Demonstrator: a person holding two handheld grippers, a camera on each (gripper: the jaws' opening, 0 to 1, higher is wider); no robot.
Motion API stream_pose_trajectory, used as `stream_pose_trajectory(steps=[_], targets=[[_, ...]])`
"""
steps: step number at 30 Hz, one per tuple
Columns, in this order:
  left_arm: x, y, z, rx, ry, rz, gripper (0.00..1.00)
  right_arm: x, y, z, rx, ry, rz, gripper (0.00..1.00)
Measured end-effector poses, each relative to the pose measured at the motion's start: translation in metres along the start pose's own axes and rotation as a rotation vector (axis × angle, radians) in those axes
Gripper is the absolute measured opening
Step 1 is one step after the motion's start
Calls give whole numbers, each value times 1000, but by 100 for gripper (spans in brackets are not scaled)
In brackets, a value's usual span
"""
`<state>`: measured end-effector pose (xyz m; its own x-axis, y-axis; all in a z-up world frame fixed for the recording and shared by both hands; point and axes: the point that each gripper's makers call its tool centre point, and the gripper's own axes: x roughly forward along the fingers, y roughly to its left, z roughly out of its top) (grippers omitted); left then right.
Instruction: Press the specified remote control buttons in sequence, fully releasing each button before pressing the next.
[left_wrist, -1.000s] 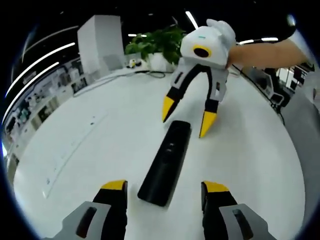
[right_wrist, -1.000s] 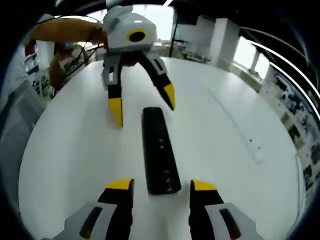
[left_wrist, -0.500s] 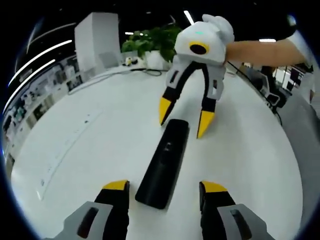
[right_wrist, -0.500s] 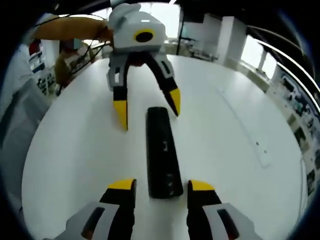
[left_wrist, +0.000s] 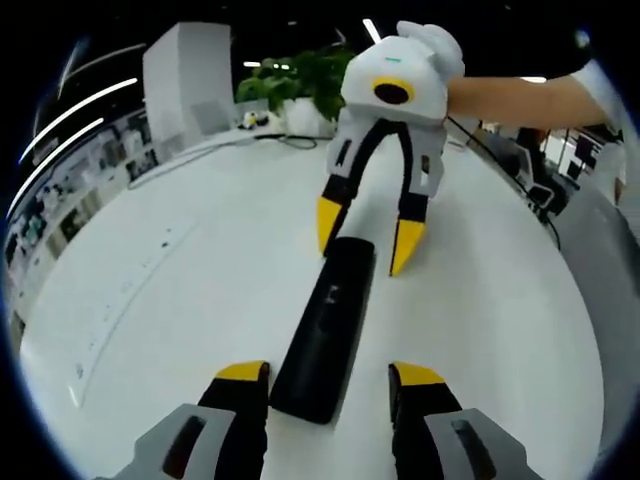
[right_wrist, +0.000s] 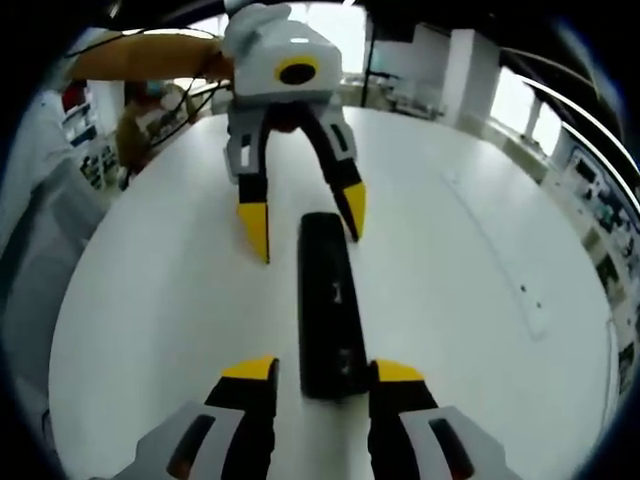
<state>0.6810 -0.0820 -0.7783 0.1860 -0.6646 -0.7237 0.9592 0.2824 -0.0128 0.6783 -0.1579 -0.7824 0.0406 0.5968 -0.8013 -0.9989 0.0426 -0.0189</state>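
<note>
Remote control (left_wrist: 327, 334), a slim black bar, lies flat on the white table (left_wrist: 160, 300) with one gripper at each of its ends, and both pairs of jaws stand apart, clamped on nothing. In the left gripper view the left gripper (left_wrist: 328, 378) has its yellow-tipped jaws either side of the remote's near end, the tips just beside its edges; whether they touch it cannot be told. At the far end the right gripper (left_wrist: 364, 233) points down with its spread tips flanking that end, held by a hand whose forearm reaches in from the right. The right gripper view gives the mirror of this: the right gripper (right_wrist: 313, 372) brackets the near end of the remote control (right_wrist: 329, 304), its right-hand jaw very close to the edge, while the left gripper (right_wrist: 303, 220) hangs over the far end. A few small pale marks show on the remote's top face, too small to read as particular buttons. The step in hand looks like the approach and bracing, with no button yet pressed, since no tip rests on the top face. The next move likely calls for one gripper to steady the body while the other brings a single tip straight down onto the first button, then lifts fully clear before going on.
</note>
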Motion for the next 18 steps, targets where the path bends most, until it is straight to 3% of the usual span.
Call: stream_pose_trajectory(steps=[13,18], targets=[[0,0,-1,10,8,-5,38,0,-2,-1,-11,12,-4,26],[0,0,-1,21,11,-9,29,0,-1,-1,-18,17,3,22]])
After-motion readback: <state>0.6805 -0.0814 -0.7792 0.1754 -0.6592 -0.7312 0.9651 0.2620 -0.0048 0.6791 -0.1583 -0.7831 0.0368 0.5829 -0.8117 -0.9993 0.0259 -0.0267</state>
